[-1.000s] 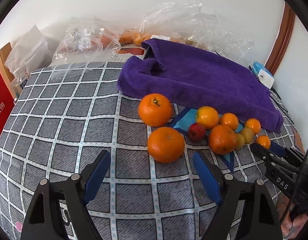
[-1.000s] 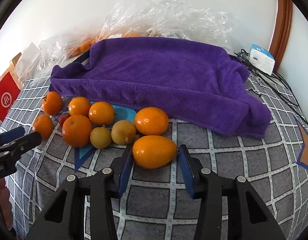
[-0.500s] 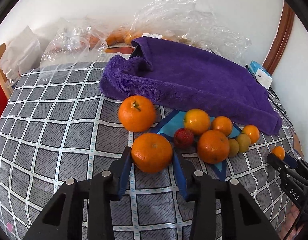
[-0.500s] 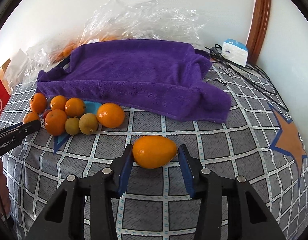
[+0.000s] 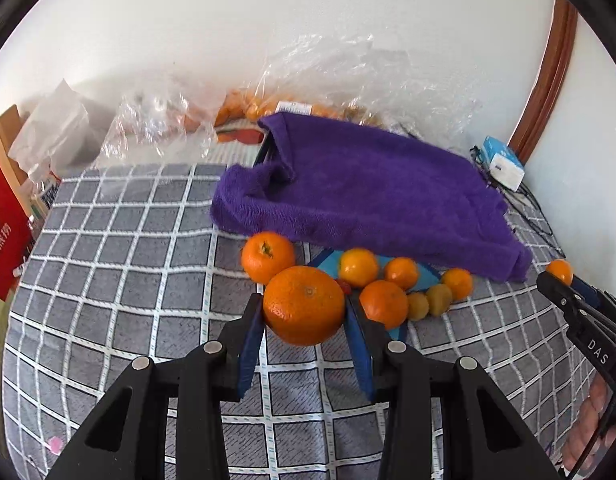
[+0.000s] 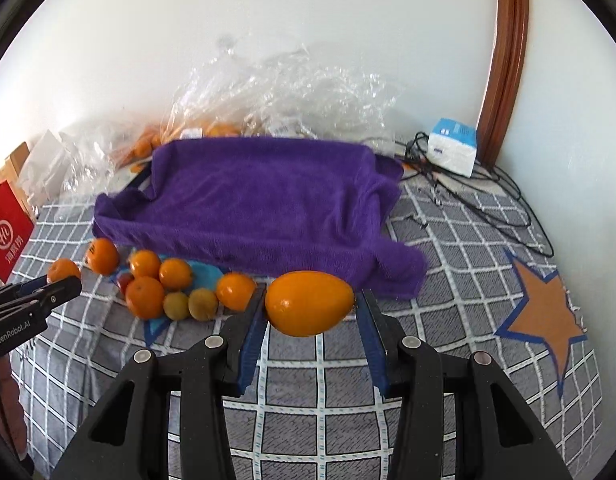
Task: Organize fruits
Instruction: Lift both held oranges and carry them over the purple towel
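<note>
The left gripper (image 5: 303,316) is clamped on a round orange (image 5: 303,305), its blue pads pressing the fruit's widest part so the ball cannot roll out; the jaws have just been closing and the fruit now sits fully between them, lifted clear of the checked cloth (image 5: 119,264). The right gripper (image 6: 310,312) holds an egg-shaped orange fruit (image 6: 310,303) lengthwise, pads on its two narrower ends, which looks like a less secure hold, since the skin is smooth and glossy and tapers toward the right tip. Both fruits hang in the air, probably so they can be carried off to be sorted elsewhere.

The remaining fruit pile (image 6: 163,284) lies bunched on the cloth just in front of the purple towel (image 6: 263,208): several dimpled, matte-skinned oranges, two duller yellow-green round fruits, and one small red fruit mostly hidden, whose kind I cannot tell. The towel is thick and fuzzy, draped over something flat. Behind it, crinkled clear plastic bags (image 6: 291,92) hold more orange fruit. The cloth under everything is soft grey fabric with a white grid, wrinkling where it sags; whether a counter or a bed lies beneath is unclear
</note>
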`<control>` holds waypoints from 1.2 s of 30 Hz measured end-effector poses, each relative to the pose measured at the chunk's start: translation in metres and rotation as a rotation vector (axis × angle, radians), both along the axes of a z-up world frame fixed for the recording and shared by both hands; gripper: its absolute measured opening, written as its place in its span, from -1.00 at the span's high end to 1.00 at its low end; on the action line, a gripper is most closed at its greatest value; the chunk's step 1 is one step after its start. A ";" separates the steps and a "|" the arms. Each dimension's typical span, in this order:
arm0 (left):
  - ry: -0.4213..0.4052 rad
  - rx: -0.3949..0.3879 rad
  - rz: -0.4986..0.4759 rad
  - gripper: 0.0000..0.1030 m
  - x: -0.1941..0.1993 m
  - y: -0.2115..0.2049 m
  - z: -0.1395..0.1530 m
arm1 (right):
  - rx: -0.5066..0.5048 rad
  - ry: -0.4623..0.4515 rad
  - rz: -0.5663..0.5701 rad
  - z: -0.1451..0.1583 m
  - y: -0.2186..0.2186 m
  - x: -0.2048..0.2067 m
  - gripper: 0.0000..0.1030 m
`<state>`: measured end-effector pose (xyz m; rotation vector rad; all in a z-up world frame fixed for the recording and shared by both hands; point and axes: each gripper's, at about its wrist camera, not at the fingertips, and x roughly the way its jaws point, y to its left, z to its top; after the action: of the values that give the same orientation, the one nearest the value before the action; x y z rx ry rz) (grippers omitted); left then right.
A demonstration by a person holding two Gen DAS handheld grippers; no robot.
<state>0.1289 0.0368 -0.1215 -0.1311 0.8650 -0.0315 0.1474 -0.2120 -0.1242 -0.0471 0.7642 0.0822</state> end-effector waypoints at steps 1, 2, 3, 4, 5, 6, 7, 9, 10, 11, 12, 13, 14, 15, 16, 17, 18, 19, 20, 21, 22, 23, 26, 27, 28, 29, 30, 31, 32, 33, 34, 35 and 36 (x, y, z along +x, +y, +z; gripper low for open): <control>-0.006 -0.003 0.000 0.27 0.000 0.000 0.006 | 0.004 -0.005 0.001 0.005 0.000 0.000 0.13; -0.014 -0.010 -0.001 0.27 0.000 0.000 0.012 | 0.007 -0.009 0.002 0.011 0.001 0.000 0.13; -0.020 -0.021 -0.003 0.27 0.001 0.001 0.018 | 0.009 -0.014 0.005 0.016 0.001 0.002 0.13; -0.024 -0.035 -0.006 0.27 0.002 0.001 0.024 | 0.006 -0.023 0.008 0.022 0.001 0.001 0.13; -0.029 -0.045 -0.007 0.27 0.004 0.002 0.030 | 0.003 -0.030 0.010 0.027 0.002 0.001 0.13; -0.035 -0.052 -0.006 0.27 0.006 0.002 0.036 | 0.002 -0.037 0.011 0.032 0.002 0.002 0.13; -0.040 -0.055 -0.003 0.27 0.008 0.001 0.040 | 0.002 -0.041 0.013 0.036 0.002 0.003 0.13; -0.051 -0.055 0.003 0.27 0.010 0.001 0.049 | 0.002 -0.046 0.011 0.043 0.001 0.006 0.13; -0.057 -0.056 0.003 0.27 0.012 0.001 0.052 | 0.003 -0.048 0.010 0.046 0.001 0.008 0.13; -0.062 -0.056 0.004 0.27 0.013 0.001 0.055 | 0.005 -0.051 0.010 0.049 0.000 0.010 0.13; -0.067 -0.055 0.006 0.27 0.016 0.002 0.059 | 0.008 -0.054 0.010 0.052 0.000 0.013 0.13; -0.068 -0.052 0.009 0.27 0.020 0.003 0.060 | 0.009 -0.055 0.009 0.054 -0.001 0.015 0.13; -0.067 -0.051 0.013 0.27 0.022 0.004 0.062 | 0.010 -0.056 0.009 0.056 -0.001 0.019 0.13; -0.065 -0.051 0.017 0.27 0.027 0.005 0.064 | 0.010 -0.056 0.009 0.058 -0.002 0.022 0.13; -0.065 -0.051 0.019 0.27 0.031 0.005 0.065 | 0.008 -0.058 0.011 0.060 -0.002 0.026 0.13; -0.064 -0.050 0.022 0.27 0.035 0.006 0.066 | 0.007 -0.059 0.011 0.061 -0.002 0.029 0.13; -0.065 -0.048 0.023 0.27 0.040 0.006 0.067 | 0.008 -0.061 0.009 0.063 -0.002 0.034 0.13; -0.065 -0.045 0.025 0.27 0.045 0.006 0.068 | 0.010 -0.062 0.008 0.064 -0.002 0.038 0.13; -0.065 -0.043 0.026 0.27 0.050 0.006 0.068 | 0.014 -0.064 0.008 0.065 -0.003 0.042 0.13; -0.065 -0.041 0.025 0.27 0.057 0.005 0.069 | 0.015 -0.063 0.006 0.066 -0.003 0.047 0.13; -0.065 -0.042 0.024 0.27 0.063 0.005 0.070 | 0.016 -0.060 0.002 0.066 -0.004 0.052 0.13; -0.064 -0.042 0.023 0.27 0.070 0.004 0.071 | 0.016 -0.059 0.000 0.066 -0.004 0.056 0.13; -0.066 -0.038 0.018 0.27 0.088 0.001 0.071 | 0.020 -0.053 -0.004 0.066 -0.006 0.073 0.13; -0.069 -0.033 0.016 0.27 0.095 -0.001 0.072 | 0.022 -0.052 -0.006 0.066 -0.007 0.080 0.13; -0.071 -0.030 0.015 0.27 0.100 -0.002 0.072 | 0.024 -0.051 -0.006 0.065 -0.008 0.085 0.13; -0.073 -0.028 0.014 0.27 0.105 -0.002 0.072 | 0.027 -0.051 -0.006 0.065 -0.009 0.091 0.13; -0.074 -0.028 0.011 0.27 0.109 -0.003 0.071 | 0.029 -0.049 -0.008 0.064 -0.009 0.096 0.13; -0.072 -0.029 0.009 0.27 0.115 -0.004 0.069 | 0.029 -0.047 -0.009 0.064 -0.009 0.101 0.13; -0.069 -0.030 0.008 0.27 0.119 -0.005 0.067 | 0.029 -0.044 -0.008 0.062 -0.008 0.107 0.13; -0.064 -0.032 0.008 0.27 0.124 -0.005 0.064 | 0.029 -0.042 -0.005 0.061 -0.007 0.112 0.13; -0.054 -0.033 0.010 0.27 0.130 -0.006 0.061 | 0.026 -0.038 -0.004 0.059 -0.006 0.118 0.13; -0.043 -0.033 0.010 0.27 0.137 -0.007 0.058 | 0.022 -0.035 -0.003 0.057 -0.006 0.122 0.13; -0.038 -0.032 0.007 0.27 0.142 -0.008 0.055 | 0.016 -0.031 -0.002 0.054 -0.004 0.127 0.13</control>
<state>0.2709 0.0286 -0.0662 -0.1629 0.8267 -0.0409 0.2739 -0.2165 -0.0698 -0.0327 0.7326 0.0855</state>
